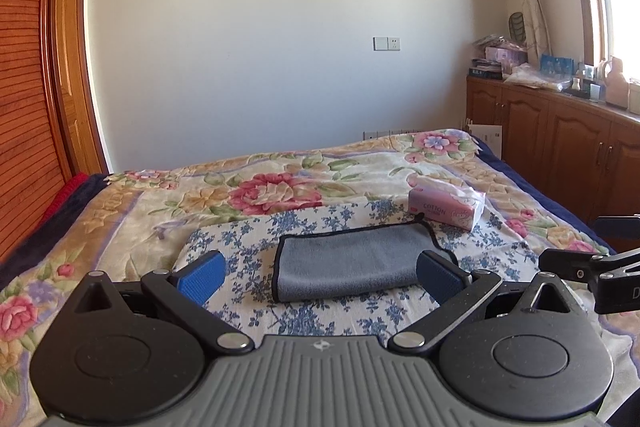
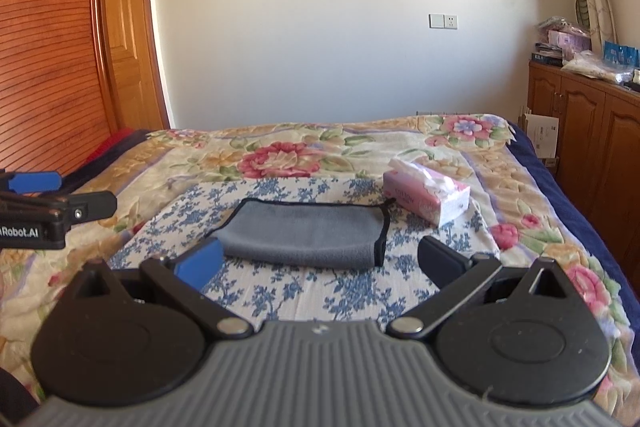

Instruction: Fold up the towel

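Note:
A grey towel [image 1: 352, 261] with a black hem lies folded in a flat oblong on a blue-flowered white cloth [image 1: 248, 235] on the bed; it also shows in the right wrist view [image 2: 308, 231]. My left gripper [image 1: 320, 273] is open and empty, just short of the towel's near edge, its blue pads [image 1: 204, 273] wide apart. My right gripper [image 2: 320, 259] is open and empty too, held near the towel's front edge. Each gripper shows at the side of the other's view: the right one [image 1: 592, 267], the left one [image 2: 48, 211].
A pink tissue pack [image 1: 446, 207] lies just behind the towel's right end, also in the right wrist view [image 2: 426, 197]. The bed has a floral blanket [image 1: 280, 187]. Wooden cabinets [image 1: 560, 143] with clutter stand to the right, a wooden wardrobe [image 1: 24, 107] to the left.

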`<action>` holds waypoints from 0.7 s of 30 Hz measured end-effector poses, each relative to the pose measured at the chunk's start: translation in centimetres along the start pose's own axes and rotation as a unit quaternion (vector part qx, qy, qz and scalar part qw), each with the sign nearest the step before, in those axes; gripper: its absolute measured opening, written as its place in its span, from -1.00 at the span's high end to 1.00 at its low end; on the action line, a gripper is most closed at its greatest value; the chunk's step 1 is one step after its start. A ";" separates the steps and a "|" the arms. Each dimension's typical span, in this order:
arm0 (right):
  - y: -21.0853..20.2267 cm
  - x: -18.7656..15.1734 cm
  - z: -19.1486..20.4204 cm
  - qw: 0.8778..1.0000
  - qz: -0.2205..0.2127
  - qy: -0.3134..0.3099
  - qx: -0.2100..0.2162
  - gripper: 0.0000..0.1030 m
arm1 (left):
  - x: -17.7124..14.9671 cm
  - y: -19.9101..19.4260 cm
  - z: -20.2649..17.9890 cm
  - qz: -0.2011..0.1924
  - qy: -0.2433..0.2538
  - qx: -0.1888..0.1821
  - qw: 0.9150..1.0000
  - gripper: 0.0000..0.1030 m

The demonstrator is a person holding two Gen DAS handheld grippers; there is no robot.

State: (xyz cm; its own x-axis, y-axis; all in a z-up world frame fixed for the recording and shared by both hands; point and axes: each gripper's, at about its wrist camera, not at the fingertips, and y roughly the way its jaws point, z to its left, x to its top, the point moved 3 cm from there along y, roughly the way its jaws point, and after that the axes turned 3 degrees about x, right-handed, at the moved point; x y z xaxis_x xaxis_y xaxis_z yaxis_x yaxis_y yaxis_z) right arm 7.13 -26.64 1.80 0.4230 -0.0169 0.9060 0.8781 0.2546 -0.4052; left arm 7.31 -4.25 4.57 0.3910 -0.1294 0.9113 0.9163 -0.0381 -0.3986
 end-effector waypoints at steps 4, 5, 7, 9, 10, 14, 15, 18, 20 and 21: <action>-0.2 -0.7 0.3 1.000 0.004 0.005 0.003 -1.00 | -1.1 -0.1 0.3 0.007 -0.006 0.004 1.000 -1.00; -0.2 -0.9 0.4 1.000 0.005 0.004 0.003 -1.00 | -1.3 -0.1 0.4 0.008 -0.007 0.003 1.000 -1.00; -0.2 -1.2 0.5 1.000 0.008 0.003 0.002 -1.00 | -1.8 -0.2 0.5 0.010 -0.008 0.004 1.000 -1.00; -0.2 -1.6 0.6 1.000 0.009 0.005 0.003 -1.00 | -2.3 -0.2 0.4 0.010 -0.004 0.006 1.000 -1.00; -0.1 -1.8 0.7 1.000 0.010 0.005 0.003 -1.00 | -2.5 -0.2 0.4 0.010 -0.002 0.007 1.000 -1.00; -0.2 -2.3 1.0 1.000 0.008 0.004 0.005 -1.00 | -3.3 -0.2 0.4 0.009 -0.002 0.008 1.000 -1.00; -0.2 -2.4 1.1 1.000 0.008 0.004 0.006 -1.00 | -3.5 -0.2 0.4 0.008 -0.002 0.008 1.000 -1.00; -0.2 -2.7 1.2 1.000 0.003 0.001 0.007 -1.00 | -4.1 -0.1 0.5 0.005 -0.001 0.008 1.000 -1.00; -0.2 -2.9 1.2 1.000 0.000 0.000 0.006 -1.00 | -4.5 0.1 0.5 0.003 -0.002 0.009 1.000 -1.00; -0.1 -3.1 1.2 1.000 -0.001 -0.001 0.004 -1.00 | -4.7 0.1 0.5 0.002 -0.003 0.010 1.000 -1.00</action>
State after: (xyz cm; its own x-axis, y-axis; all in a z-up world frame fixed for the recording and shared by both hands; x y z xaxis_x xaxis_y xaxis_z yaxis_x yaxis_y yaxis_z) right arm 5.45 -25.49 -0.76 0.4205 -0.0165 0.9071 0.8772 0.2626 -0.4019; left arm 5.60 -3.16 0.31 0.3942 -0.1238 0.9106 0.9166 -0.0188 -0.3993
